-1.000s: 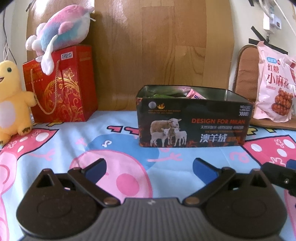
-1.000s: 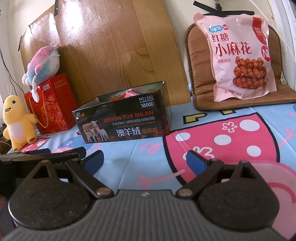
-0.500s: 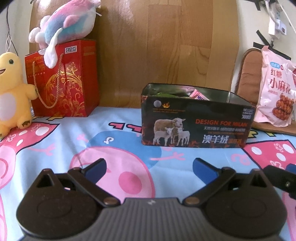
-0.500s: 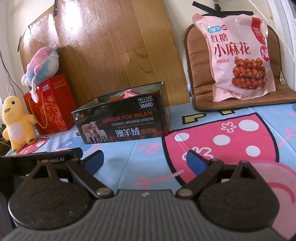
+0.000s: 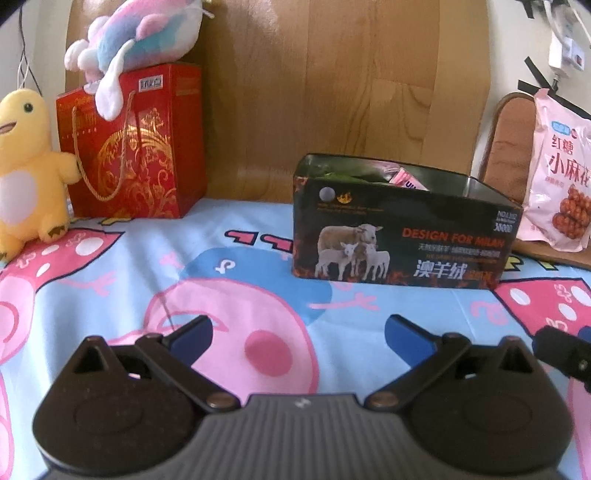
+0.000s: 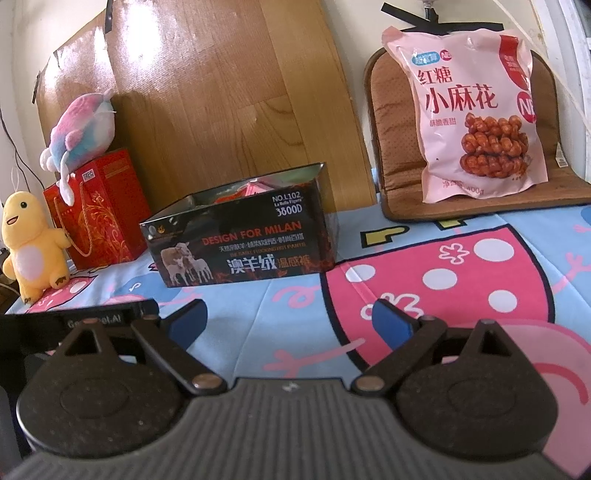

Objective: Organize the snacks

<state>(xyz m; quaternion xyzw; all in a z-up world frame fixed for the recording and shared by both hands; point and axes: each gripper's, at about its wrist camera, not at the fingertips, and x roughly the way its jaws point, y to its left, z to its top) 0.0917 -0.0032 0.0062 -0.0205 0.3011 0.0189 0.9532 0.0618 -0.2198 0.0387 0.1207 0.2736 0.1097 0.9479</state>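
A black tin box printed with sheep stands on the patterned cloth, lid off, with pink and green snack packets showing inside. A big pink snack bag leans upright on a brown cushion at the right. My left gripper is open, low over the cloth in front of the tin, holding nothing. My right gripper is open too, empty, in front of and to the right of the tin. The left gripper's body shows at the right wrist view's left edge.
A red gift bag with a pastel plush on top stands at the back left, beside a yellow plush. A wooden board leans behind the tin. The brown cushion lies at the back right.
The left gripper has drawn back and swung left, so the tin sits further right and smaller in its view. The right gripper has barely moved. Both stay open.
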